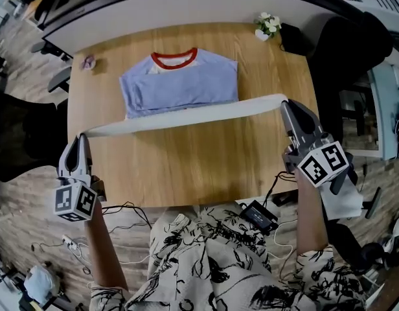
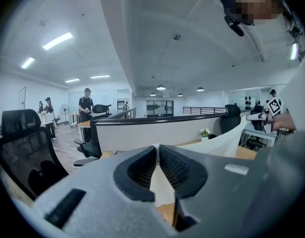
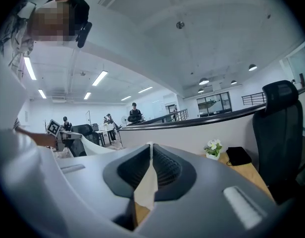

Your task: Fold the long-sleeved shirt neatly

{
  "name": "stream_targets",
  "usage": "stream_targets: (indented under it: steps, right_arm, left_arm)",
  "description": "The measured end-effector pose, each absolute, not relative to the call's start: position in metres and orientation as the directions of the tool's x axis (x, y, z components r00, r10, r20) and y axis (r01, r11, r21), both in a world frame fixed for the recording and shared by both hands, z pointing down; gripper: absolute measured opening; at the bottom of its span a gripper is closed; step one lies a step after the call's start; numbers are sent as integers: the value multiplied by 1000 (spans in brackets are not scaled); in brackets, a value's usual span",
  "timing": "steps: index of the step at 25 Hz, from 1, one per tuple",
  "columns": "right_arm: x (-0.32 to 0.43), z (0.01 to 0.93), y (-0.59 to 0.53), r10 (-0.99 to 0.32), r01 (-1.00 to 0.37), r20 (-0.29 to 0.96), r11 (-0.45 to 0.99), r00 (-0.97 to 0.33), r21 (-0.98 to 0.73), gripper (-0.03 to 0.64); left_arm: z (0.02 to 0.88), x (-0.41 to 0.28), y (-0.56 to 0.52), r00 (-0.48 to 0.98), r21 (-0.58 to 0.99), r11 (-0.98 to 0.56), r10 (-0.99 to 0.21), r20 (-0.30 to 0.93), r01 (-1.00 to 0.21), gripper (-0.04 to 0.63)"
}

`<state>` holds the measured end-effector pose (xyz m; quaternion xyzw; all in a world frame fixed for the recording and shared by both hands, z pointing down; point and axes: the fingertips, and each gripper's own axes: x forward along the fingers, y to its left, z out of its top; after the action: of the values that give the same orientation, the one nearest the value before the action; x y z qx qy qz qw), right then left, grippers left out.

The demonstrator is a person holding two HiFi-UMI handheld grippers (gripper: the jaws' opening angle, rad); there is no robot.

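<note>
1. Looking down from the head view, the near edge of the shirt [image 1: 180, 83] is hidden behind its own pale strip [image 1: 186, 116]; the strip runs taut across the table [image 1: 186, 167] from gripper to gripper; whether it is hem or sleeve cannot be told.
2. Both ends of the strip vanish inside the jaws; in the gripper views only a sliver of pale cloth shows between the ribbed pads, and the gripper bodies block most of the table.
3. A small purplish thing [image 1: 88, 62] at the far left corner is too small to make out; a pot of white flowers [image 1: 269, 24] stands at the far right corner.
4. The left gripper [image 1: 83, 138] is clenched on the strip's left end, at the table's left edge; its own view shows the jaws [image 2: 157, 150] pinching the cloth.
5. The right gripper [image 1: 285, 103] is clenched on the right end, at the table's right edge; its own view shows the same pinch [image 3: 151, 150].
6. The shirt lies flat on the far half of the table, collar away from the person; the body is lilac-blue, the collar red, the shoulder panels paler; its outline is roughly square.
7. The strip slants; its left end sits nearer the person than its right.
</note>
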<state>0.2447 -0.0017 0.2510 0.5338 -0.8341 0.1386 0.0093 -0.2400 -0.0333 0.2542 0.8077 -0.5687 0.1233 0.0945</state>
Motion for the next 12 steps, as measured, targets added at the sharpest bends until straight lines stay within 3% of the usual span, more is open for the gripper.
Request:
stream_targets:
  steps: [12]
  right_arm:
    - [239,287,-81,-889,-918,238,357,-391,-173,29]
  left_arm:
    - [292,-241,-123,361,-39,-407,-848,387,-913,31]
